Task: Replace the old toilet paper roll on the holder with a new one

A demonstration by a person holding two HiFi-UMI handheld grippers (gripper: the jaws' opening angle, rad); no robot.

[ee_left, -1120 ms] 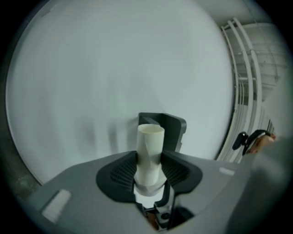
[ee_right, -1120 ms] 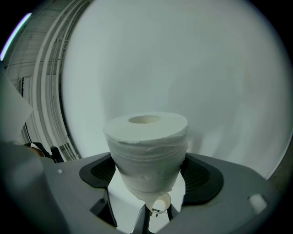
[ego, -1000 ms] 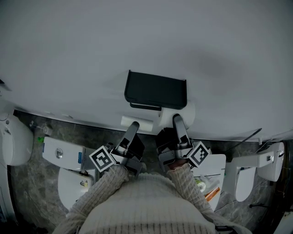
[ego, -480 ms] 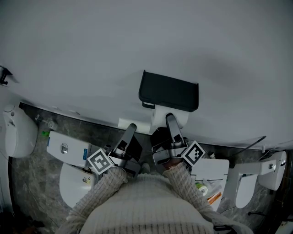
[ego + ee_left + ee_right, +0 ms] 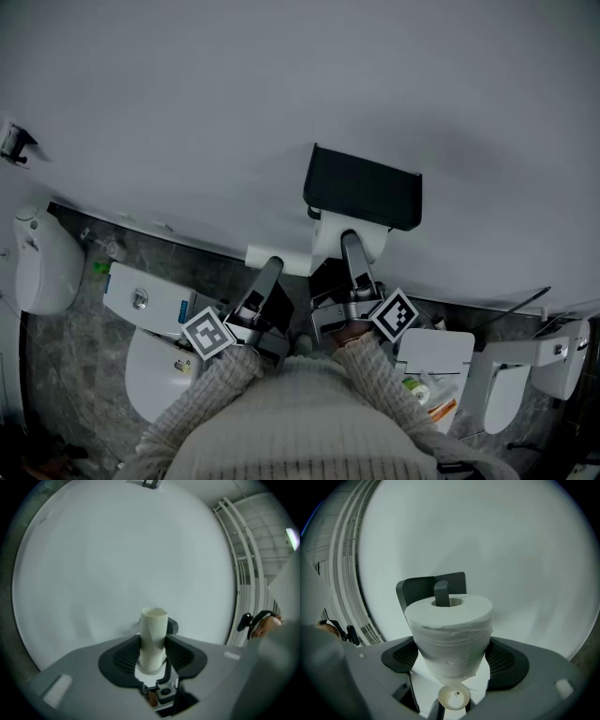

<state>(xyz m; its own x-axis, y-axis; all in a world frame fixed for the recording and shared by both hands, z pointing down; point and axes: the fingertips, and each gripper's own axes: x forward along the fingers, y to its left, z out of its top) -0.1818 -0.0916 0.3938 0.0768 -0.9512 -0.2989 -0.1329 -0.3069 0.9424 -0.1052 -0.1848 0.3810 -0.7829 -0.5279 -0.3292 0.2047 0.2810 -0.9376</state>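
The tube (image 5: pixel 153 639) is smooth cardboard, the roll (image 5: pixel 451 634) soft embossed paper, the holder (image 5: pixel 364 187) matt black plastic.

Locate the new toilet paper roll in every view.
Head view: centre, new toilet paper roll at the right gripper's tip, under the black holder.
Left gripper view: not in it.
Right gripper view: roll at centre, between the jaws.
Shared landmark: black holder, behind the roll.

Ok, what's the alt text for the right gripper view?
The right gripper clamps a full white toilet paper roll between its jaws, with the roll's open core facing away from the camera. Just beyond it, the peg of a dark holder lines up with the core, against a plain white wall.
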